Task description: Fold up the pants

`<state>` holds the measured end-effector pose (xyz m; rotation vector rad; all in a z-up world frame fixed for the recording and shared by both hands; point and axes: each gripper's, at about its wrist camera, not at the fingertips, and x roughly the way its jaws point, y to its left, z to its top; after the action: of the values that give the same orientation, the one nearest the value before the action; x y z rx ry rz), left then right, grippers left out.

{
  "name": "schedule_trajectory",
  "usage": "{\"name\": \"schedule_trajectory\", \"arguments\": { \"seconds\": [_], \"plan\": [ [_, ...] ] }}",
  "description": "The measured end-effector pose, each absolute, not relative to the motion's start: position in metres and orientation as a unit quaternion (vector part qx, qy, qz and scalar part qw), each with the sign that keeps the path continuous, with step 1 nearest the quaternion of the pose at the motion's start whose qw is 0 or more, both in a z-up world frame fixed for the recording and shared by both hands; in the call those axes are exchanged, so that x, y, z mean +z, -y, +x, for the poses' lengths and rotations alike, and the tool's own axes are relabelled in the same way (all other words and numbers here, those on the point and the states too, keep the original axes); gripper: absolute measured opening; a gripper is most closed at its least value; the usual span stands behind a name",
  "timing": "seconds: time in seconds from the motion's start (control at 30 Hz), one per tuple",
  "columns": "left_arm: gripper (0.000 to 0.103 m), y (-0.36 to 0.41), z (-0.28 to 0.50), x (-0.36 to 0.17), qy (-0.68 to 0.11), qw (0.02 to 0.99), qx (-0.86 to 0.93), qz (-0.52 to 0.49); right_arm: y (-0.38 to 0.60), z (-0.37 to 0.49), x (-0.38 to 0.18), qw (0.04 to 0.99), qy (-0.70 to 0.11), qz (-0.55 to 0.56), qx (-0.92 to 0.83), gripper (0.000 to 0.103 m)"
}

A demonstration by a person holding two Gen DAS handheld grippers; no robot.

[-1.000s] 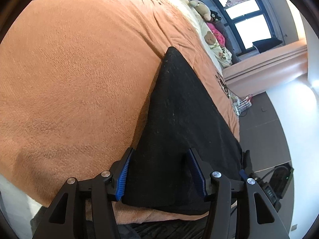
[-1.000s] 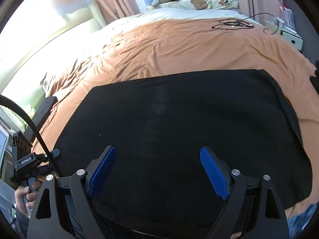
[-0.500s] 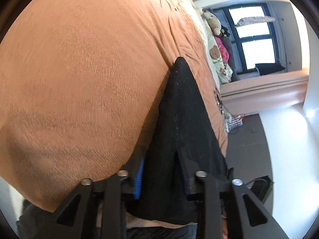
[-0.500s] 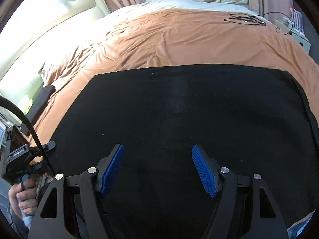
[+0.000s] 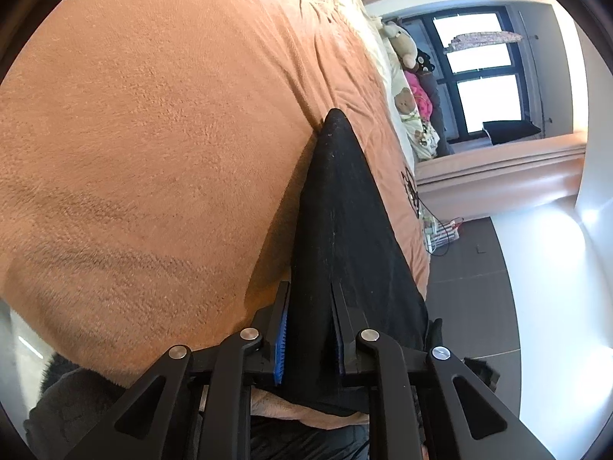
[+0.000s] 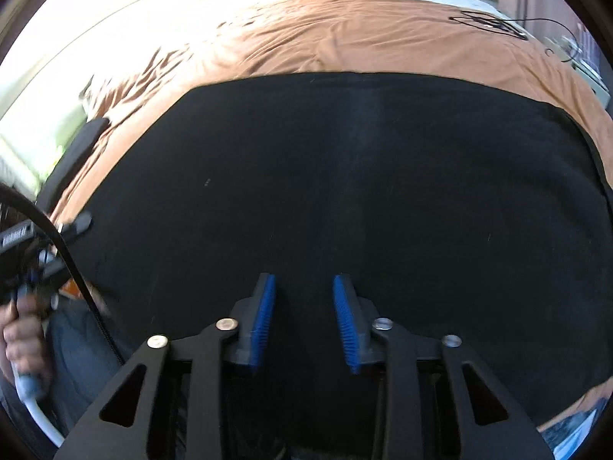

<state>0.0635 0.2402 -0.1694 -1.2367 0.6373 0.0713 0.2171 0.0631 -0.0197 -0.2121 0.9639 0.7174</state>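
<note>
Both claws narrower vs 1 s ago: left claw (image 5: 308,329) clamped on pants (image 5: 345,222) edge, right claw (image 6: 304,318) part-open, low over pants.

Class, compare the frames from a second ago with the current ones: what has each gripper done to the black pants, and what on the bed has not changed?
The left gripper has closed from wide open onto the near edge of the black pants, pinching a raised fold. The right gripper has narrowed over the pants but its pads remain apart, nothing clamped. The pants otherwise stay spread on the brown blanket.
</note>
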Motion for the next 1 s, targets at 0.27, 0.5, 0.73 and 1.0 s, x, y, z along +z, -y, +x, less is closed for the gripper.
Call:
{"name": "schedule_trajectory", "arguments": {
  "seconds": [0.27,0.5,0.73,1.0],
  "plan": [
    [0.019,-0.24,0.063,-0.171,-0.291,0.768,0.042,-0.569,-0.057,0.192,-0.025,0.802,-0.466,-0.103,0.359,0.009],
    [0.019,-0.239,0.061,-0.173,-0.284,0.763,0.046,-0.579,-0.064,0.21,-0.006,0.804,-0.469,-0.082,0.356,0.004],
    [0.02,-0.239,0.063,-0.174,-0.29,0.755,0.05,-0.586,-0.081,0.25,-0.013,0.802,-0.49,-0.063,0.335,0.004],
    [0.025,-0.243,0.066,-0.179,-0.295,0.738,0.053,-0.604,-0.113,0.292,-0.013,0.806,-0.5,-0.063,0.311,0.004]
  ]
}}
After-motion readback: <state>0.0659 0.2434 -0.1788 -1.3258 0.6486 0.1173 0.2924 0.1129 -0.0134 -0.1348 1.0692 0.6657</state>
